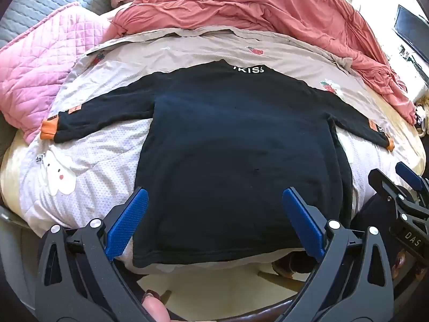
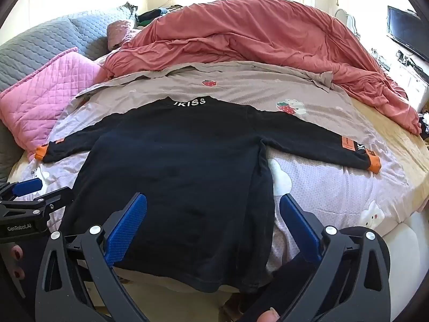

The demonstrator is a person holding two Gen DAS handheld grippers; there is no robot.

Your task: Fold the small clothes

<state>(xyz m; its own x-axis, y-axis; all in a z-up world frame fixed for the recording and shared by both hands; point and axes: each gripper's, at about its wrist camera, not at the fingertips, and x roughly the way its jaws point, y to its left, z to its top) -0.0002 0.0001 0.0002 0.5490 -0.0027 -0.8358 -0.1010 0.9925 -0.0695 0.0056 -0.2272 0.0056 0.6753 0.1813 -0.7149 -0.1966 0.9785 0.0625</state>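
A small black long-sleeved top (image 1: pixel 236 145) with orange cuffs and white "JKISS" lettering at the collar lies flat on the bed, sleeves spread, hem hanging over the near edge; it also shows in the right wrist view (image 2: pixel 171 177). My left gripper (image 1: pixel 214 220) is open above the hem's left part, holding nothing. My right gripper (image 2: pixel 213 225) is open above the hem's right part, holding nothing. Each gripper shows at the side of the other's view.
The bed has a pale patterned sheet (image 2: pixel 335 187) and a taupe strawberry-print cover (image 2: pixel 241 86). A red duvet (image 2: pixel 254 32) is bunched behind. A pink quilted pillow (image 2: pixel 45 94) lies at left. A TV (image 2: pixel 407 32) stands at far right.
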